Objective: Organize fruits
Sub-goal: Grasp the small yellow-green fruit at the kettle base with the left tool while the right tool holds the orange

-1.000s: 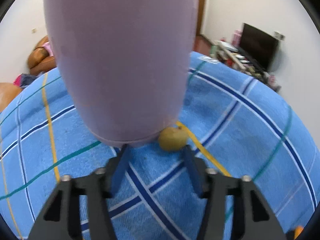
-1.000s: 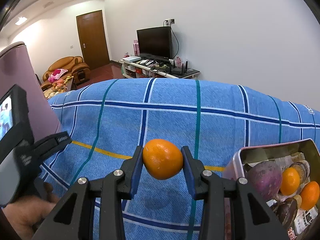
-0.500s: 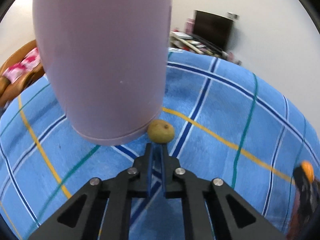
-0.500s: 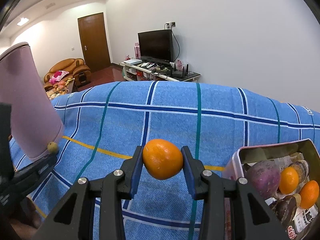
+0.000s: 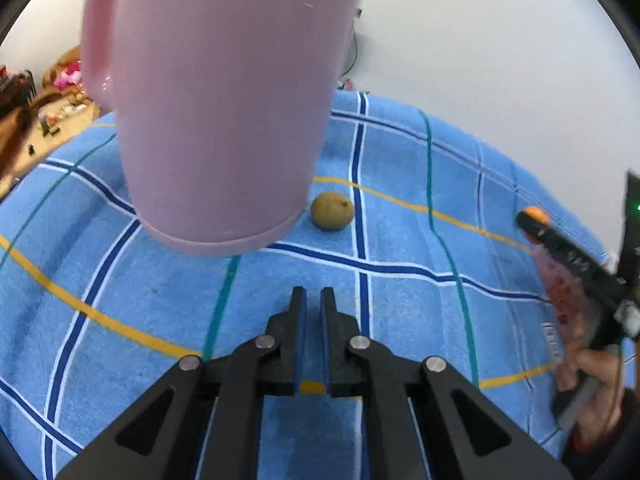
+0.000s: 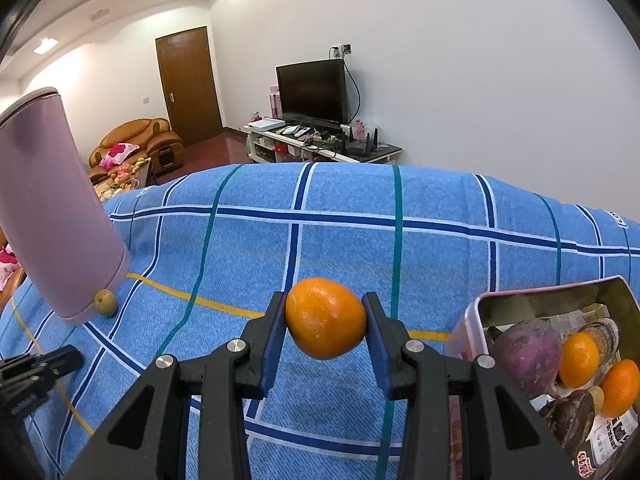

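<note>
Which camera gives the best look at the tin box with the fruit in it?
The right wrist view. There the tin box sits at lower right, open, showing oranges and a purple sweet potato inside. The left wrist view shows only a blurred pinkish edge of it, behind the right gripper and the contents are hidden.

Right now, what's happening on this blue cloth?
The right tool grips an orange above the blue plaid cloth, just left of a tin that already holds two oranges and a purple root. The left tool is shut and empty, pointing toward a small brownish fruit that lies beside a tall pink container.
</note>
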Demonstrator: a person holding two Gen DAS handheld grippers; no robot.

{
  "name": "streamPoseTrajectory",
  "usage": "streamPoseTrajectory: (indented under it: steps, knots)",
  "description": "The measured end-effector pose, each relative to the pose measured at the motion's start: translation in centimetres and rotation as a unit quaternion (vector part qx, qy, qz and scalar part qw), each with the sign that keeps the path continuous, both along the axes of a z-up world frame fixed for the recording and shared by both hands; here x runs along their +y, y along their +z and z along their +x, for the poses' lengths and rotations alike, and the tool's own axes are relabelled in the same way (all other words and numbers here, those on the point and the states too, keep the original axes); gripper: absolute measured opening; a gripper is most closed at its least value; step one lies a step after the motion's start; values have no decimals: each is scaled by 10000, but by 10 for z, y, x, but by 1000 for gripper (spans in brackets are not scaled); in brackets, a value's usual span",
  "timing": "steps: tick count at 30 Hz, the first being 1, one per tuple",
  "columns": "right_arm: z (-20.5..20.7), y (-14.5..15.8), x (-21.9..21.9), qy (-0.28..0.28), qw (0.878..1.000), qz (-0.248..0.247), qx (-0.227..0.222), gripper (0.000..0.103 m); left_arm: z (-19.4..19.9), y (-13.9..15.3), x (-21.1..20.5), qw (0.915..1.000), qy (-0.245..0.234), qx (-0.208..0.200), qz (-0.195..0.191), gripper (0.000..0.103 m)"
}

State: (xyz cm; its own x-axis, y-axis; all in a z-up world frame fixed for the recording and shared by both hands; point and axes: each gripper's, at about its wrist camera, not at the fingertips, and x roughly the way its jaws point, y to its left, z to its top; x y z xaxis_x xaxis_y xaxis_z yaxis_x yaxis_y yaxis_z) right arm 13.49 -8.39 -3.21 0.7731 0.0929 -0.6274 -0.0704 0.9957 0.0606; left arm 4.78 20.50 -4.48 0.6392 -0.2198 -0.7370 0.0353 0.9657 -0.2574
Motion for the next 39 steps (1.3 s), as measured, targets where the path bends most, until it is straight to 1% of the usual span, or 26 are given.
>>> streamPoseTrajectory:
  steps: [2, 3, 4, 6, 8, 11, 13, 15, 17, 19, 20, 23, 24, 25, 27, 28, 30, 31, 32, 33, 34, 35, 36, 37, 38, 39]
  knots:
    - [0, 0, 1, 12, 10000, -18, -7, 40, 1, 4, 2, 9998, 43, -93, 154, 8]
    - [-1, 0, 1, 15, 10000, -21, -8, 40, 2, 9, -2, 9993, -7, -207, 317, 8]
    - [-1, 0, 2, 17, 10000, -19, -5, 40, 5, 10, -11, 9988, -80, -278, 388, 8]
    - [0, -1, 1, 8, 10000, 0, 7, 40, 8, 15, -25, 9981, -306, -361, 405, 8]
    - [1, -1, -1, -3, 10000, 30, 29, 40, 24, 15, -34, 9981, -347, -349, 366, 10]
    - [3, -2, -1, -6, 10000, 50, 70, 40, 43, 6, -46, 9993, 17, -135, 347, 13]
    - [4, -1, -1, 8, 9999, 60, 85, 40, 53, 4, -45, 9985, 492, -3, 255, 14]
    - [5, -1, -1, 26, 9999, 74, 97, 40, 62, 4, -45, 9947, 993, 110, 230, 26]
    - [6, -2, -1, 38, 9999, 94, 111, 40, 68, 6, -48, 9895, 1412, 163, 249, 52]
    - [7, -3, -2, 32, 9998, 127, 130, 40, 74, 10, -54, 9853, 1683, 140, 260, 60]
    - [7, -3, -3, 27, 9998, 151, 144, 40, 77, 11, -57, 9838, 1760, 161, 315, 61]
    - [9, -5, -4, 7, 9996, 220, 197, 40, 88, 9, -66, 9772, 2019, 321, 581, 61]
    - [10, -6, -5, 6, 9995, 243, 220, 40, 90, 9, -68, 9733, 2176, 370, 634, 61]
    - [10, -6, -5, 10, 9994, 251, 231, 40, 94, 7, -69, 9681, 2382, 464, 628, 60]
    - [11, -7, -5, 26, 9993, 263, 254, 40, 103, 1, -70, 9549, 2845, 656, 536, 60]
    - [11, -7, -4, 34, 9993, 265, 259, 40, 107, 1, -72, 9492, 3016, 672, 593, 60]
    - [11, -8, -3, 56, 9993, 265, 269, 40, 111, -1, -77, 9414, 3224, 656, 741, 60]
    - [11, -8, -3, 62, 9993, 264, 273, 40, 114, -3, -82, 9391, 3293, 603, 780, 57]
    - [11, -8, -3, 68, 9992, 268, 277, 40, 118, -7, -89, 9363, 3366, 551, 839, 44]
    - [11, -8, -3, 71, 9992, 279, 283, 40, 114, -8, -89, 9335, 3433, 474, 922, 37]
    - [11, -9, -3, 70, 9991, 287, 288, 40, 112, -10, -88, 9372, 3375, 394, 787, 27]
    - [12, -9, -4, 65, 9991, 298, 295, 40, 109, -11, -83, 9421, 3270, 347, 650, 27]
    - [11, -9, -4, 65, 9991, 299, 295, 40, 108, -12, -80, 9495, 3062, 331, 605, 27]
    - [11, -9, -4, 60, 9991, 306, 299, 40, 104, -12, -75, 9569, 2824, 322, 604, 27]
    - [10, -9, -4, 58, 9991, 306, 301, 40, 101, -14, -70, 9622, 2636, 322, 610, 27]
    - [9, -9, -4, 65, 9991, 308, 295, 40, 98, -14, -65, 9701, 2322, 333, 629, 27]
